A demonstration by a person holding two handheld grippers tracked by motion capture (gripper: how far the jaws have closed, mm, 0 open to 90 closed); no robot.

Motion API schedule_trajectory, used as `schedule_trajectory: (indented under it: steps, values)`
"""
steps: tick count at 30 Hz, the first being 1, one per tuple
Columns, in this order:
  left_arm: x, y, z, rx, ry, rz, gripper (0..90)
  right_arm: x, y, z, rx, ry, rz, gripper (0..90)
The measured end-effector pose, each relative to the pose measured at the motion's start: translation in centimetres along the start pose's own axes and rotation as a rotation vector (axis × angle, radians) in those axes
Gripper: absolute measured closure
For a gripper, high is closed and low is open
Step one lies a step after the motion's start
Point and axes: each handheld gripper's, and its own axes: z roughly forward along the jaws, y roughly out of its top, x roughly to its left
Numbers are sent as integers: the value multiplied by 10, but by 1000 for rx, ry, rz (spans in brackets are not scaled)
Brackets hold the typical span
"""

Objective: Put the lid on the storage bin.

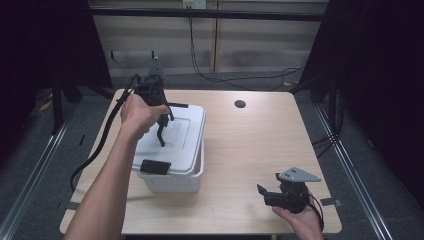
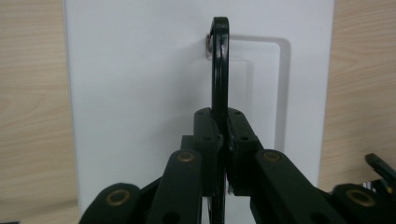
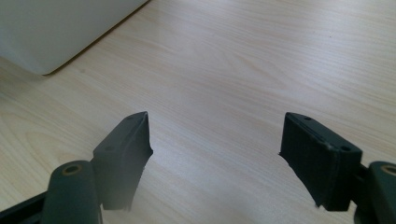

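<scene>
A white plastic box (image 1: 172,181) with a white lid (image 1: 185,135) stands on the left half of the wooden table (image 1: 250,150). The lid (image 2: 140,93) carries a thin black handle (image 2: 219,70), swung upright. My left gripper (image 1: 161,131) reaches down over the lid, and its jaws (image 2: 223,122) are shut on that handle (image 1: 161,141). A black latch (image 1: 155,166) sits at the lid's near edge. My right gripper (image 1: 265,192) is held low over the table's near right part, open, with bare wood between its fingers (image 3: 215,135). A corner of the box (image 3: 56,28) lies ahead of it.
A dark round hole (image 1: 240,104) is set in the table's far middle. The left gripper's cable (image 1: 100,145) hangs over the table's left edge. Dark curtains flank the table, and cables (image 1: 225,77) run along the floor behind it.
</scene>
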Motion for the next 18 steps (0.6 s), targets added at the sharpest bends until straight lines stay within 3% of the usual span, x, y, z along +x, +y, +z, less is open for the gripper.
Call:
schedule_trajectory:
  steps: [1, 8, 18]
  values:
    - [0, 1, 0, 4, -14, 9, 849, 0, 0, 0, 0, -1, -3, 237]
    - [4, 0, 5, -10, -21, -65, 849, 0, 0, 0, 0, -5, -2, 236]
    - [7, -1, 7, -22, -5, -143, 849, 0, 0, 0, 0, -4, 1, 236]
